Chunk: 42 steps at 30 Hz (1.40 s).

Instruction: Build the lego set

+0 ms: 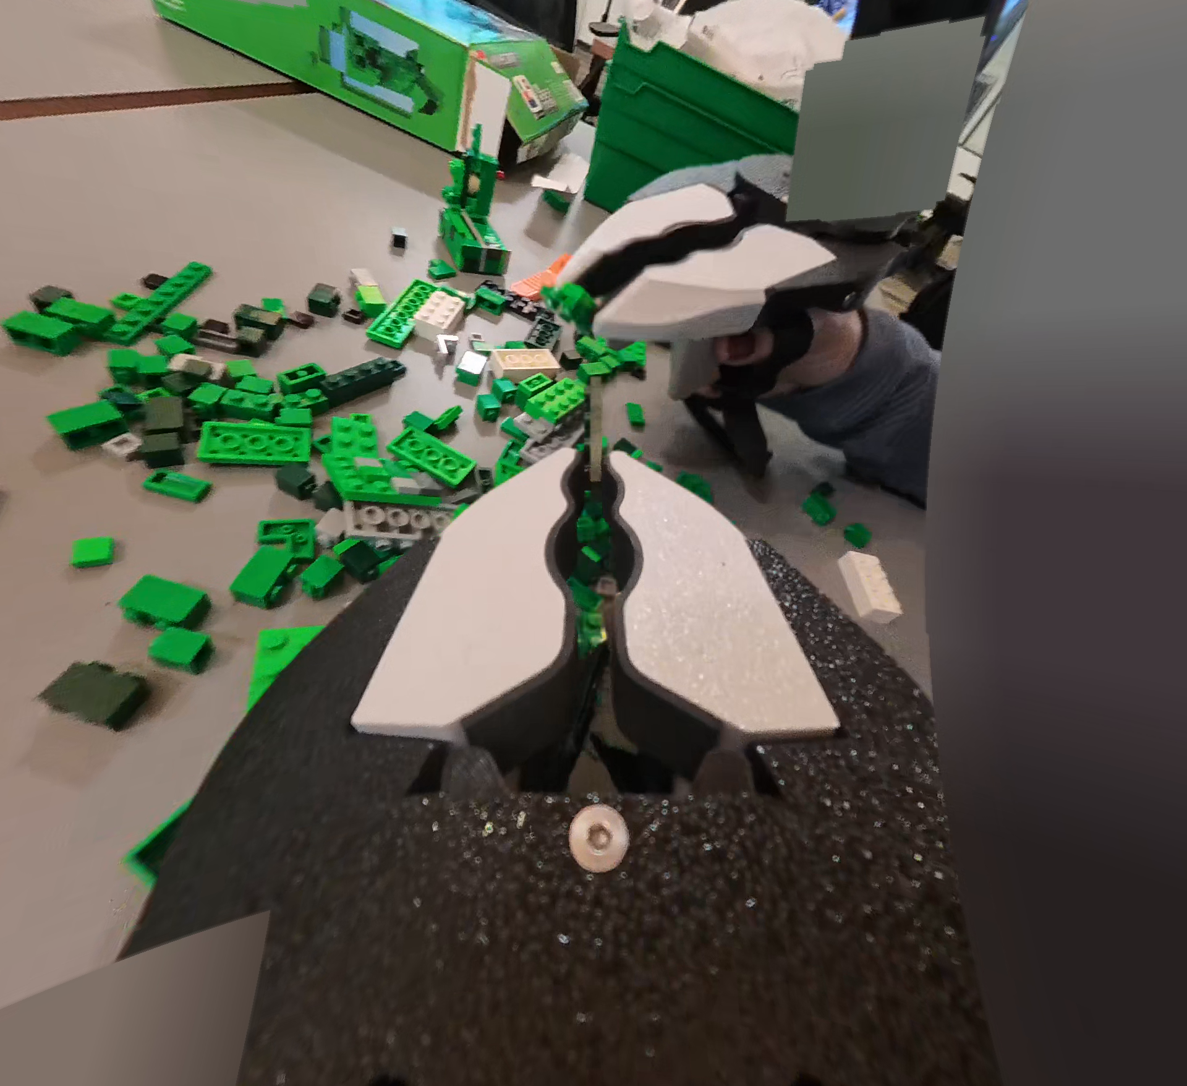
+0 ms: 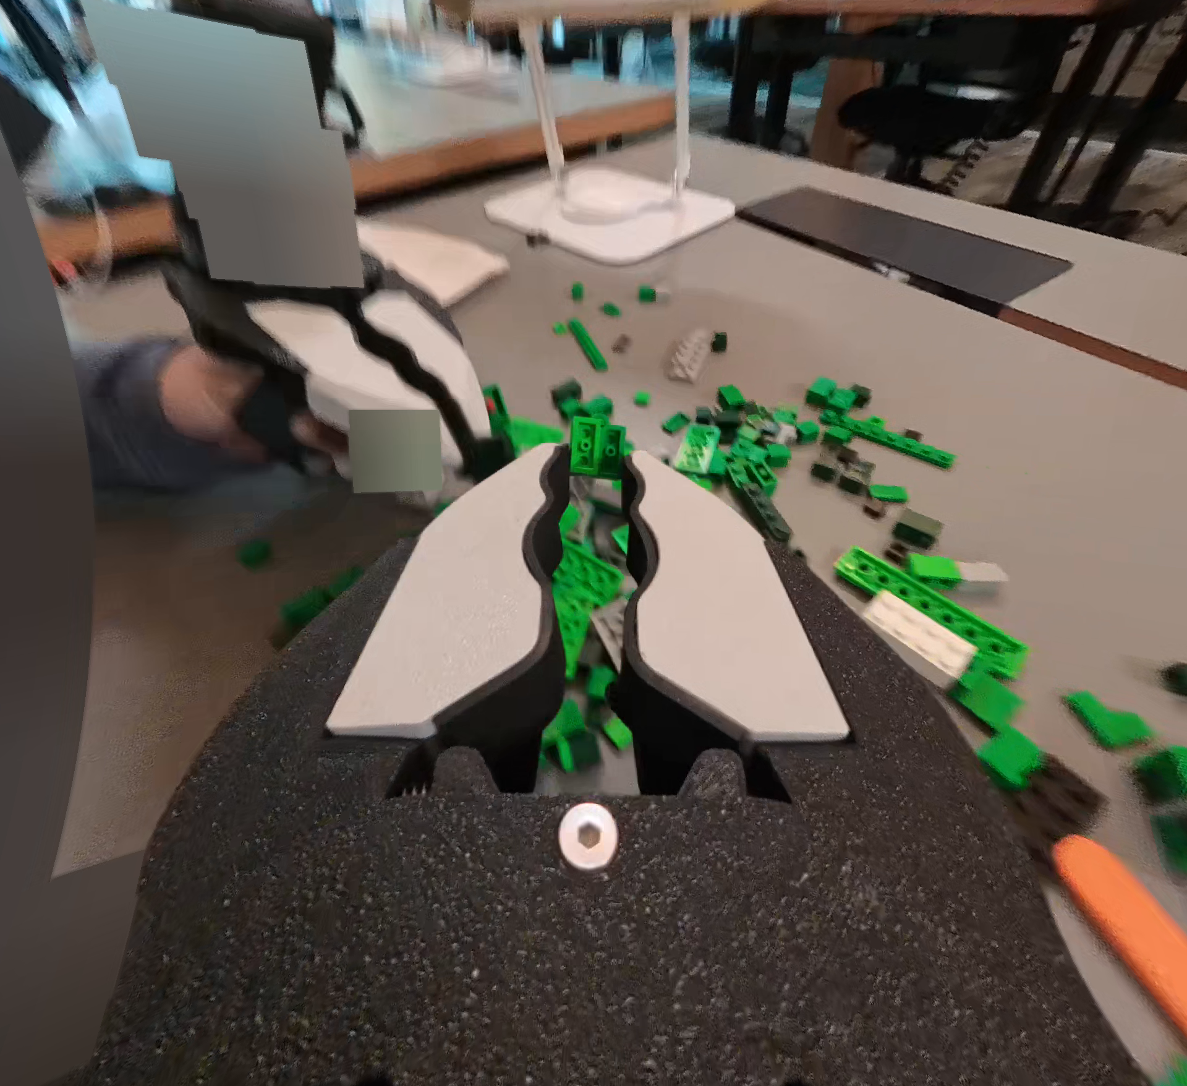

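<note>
In the left wrist view, my left gripper [image 1: 597, 467] is shut on a thin grey-olive piece [image 1: 596, 425] seen edge-on. The piece stands up from the fingertips, with small green parts at its top [image 1: 594, 348]. My right gripper [image 1: 568, 290] comes in from the right, just above that top, shut on a small green brick cluster [image 1: 575, 303]. In the right wrist view, my right gripper [image 2: 596, 467] is shut on the green brick cluster [image 2: 596, 443], studs facing the camera. The left gripper [image 2: 485, 451] is close on its left. Loose green, dark and white bricks [image 1: 257, 412] cover the grey table [image 1: 225, 188].
A partly built green model [image 1: 472, 207] stands behind the pile, with the green set box [image 1: 360, 40] and a green bin [image 1: 681, 123] farther back. An orange brick separator [image 2: 1124, 926] lies near right. A white stand [image 2: 610, 220] and black mat [image 2: 899, 245] lie beyond. A person's hand [image 1: 854, 387] holds the right gripper. My hands' fingertips stand some 5 centimeters from each other. The partly built green model [image 1: 472, 207] lies some 20 centimeters from my right tips, 25 centimeters from my left tips.
</note>
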### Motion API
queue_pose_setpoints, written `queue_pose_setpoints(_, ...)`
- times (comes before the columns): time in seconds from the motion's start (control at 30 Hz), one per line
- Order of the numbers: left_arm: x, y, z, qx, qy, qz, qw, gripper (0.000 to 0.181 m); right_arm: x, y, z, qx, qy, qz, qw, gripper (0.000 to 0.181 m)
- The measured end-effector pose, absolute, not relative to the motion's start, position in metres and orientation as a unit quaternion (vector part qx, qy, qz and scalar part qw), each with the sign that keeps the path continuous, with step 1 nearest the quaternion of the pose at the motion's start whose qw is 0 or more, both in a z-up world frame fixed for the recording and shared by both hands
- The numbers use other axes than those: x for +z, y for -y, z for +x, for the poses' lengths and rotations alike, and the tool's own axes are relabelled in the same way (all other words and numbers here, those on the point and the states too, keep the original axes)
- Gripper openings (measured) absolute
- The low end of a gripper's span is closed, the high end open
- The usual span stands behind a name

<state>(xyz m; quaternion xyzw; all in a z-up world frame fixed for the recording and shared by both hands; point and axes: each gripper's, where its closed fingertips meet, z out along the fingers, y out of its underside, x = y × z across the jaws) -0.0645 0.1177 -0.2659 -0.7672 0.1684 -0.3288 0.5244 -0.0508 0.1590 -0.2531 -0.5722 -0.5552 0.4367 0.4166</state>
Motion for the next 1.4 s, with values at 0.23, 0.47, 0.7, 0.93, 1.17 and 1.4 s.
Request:
queue_pose_setpoints(0.23,-0.278,-0.119,-0.081,-0.236,-0.227,-0.789,0.521,0.004,-0.270,-0.148,-0.044,0.370,0.659,-0.519,0.398,0.037)
queue_pose_setpoints(0.47,-0.300,-0.117,-0.090,-0.189,-0.253,-0.828,0.463,0.013,-0.266,-0.191,-0.032,0.315,0.607,-0.570,0.455,0.029)
queue_pose_setpoints(0.7,-0.295,-0.122,-0.096,-0.193,-0.231,-0.823,0.482,0.040,-0.274,-0.182,-0.039,0.353,0.601,-0.582,0.418,0.024)
queue_pose_setpoints(0.93,-0.273,-0.131,-0.122,-0.206,-0.155,-0.795,0.549,0.039,-0.312,-0.155,-0.080,0.319,0.673,-0.591,0.311,0.033)
queue_pose_setpoints(1.17,-0.267,-0.132,-0.136,-0.215,-0.131,-0.783,0.569,0.034,-0.307,-0.159,-0.101,0.301,0.765,-0.507,0.258,0.053)
queue_pose_setpoints(1.4,-0.264,-0.130,-0.135,-0.234,-0.132,-0.779,0.566,0.032,-0.314,-0.175,-0.104,0.137,0.931,-0.282,0.188,0.052)
